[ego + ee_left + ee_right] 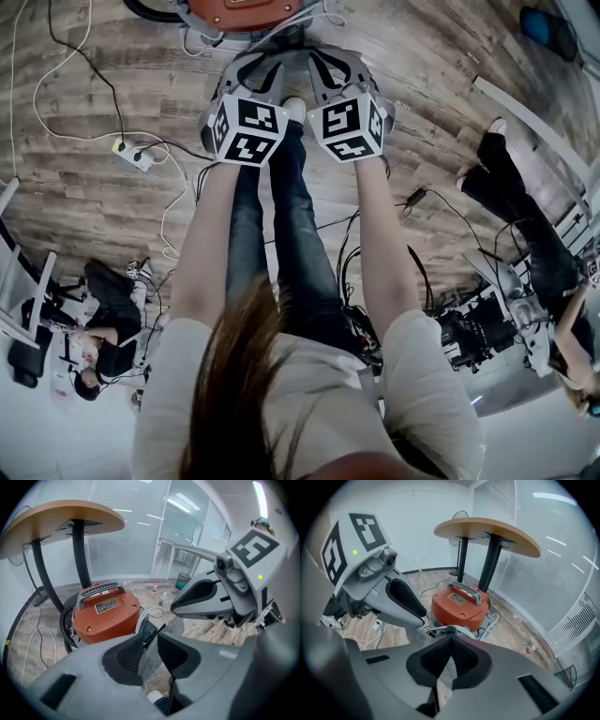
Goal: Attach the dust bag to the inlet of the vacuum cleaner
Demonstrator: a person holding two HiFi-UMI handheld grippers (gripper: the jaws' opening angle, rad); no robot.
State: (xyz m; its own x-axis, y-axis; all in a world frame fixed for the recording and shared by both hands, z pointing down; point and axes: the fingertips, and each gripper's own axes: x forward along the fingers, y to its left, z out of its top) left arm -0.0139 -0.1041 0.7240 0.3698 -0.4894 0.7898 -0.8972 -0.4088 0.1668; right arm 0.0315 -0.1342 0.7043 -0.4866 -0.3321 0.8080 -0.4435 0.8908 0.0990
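Observation:
The orange vacuum cleaner [239, 11] [105, 616] [459, 606] stands on the wood floor just ahead of my feet, with its black handle on top and a black hose [65, 630] curled at its side. I cannot make out its inlet. My two grippers hang side by side above the floor, short of the vacuum. A grey dust bag [151, 660] [448, 670] fills the gap of each. The left gripper [251, 75] [149, 641] is shut on a thicker part of it. The right gripper [330, 70] [451, 644] pinches a thin part, its tips nearly meeting.
A round wooden table [56, 522] [497, 534] on black legs stands behind the vacuum. A power strip [131, 155] and cables lie on the floor at left. Small bottles [153, 591] stand by the glass wall. People sit at the left [103, 328] and right [525, 234].

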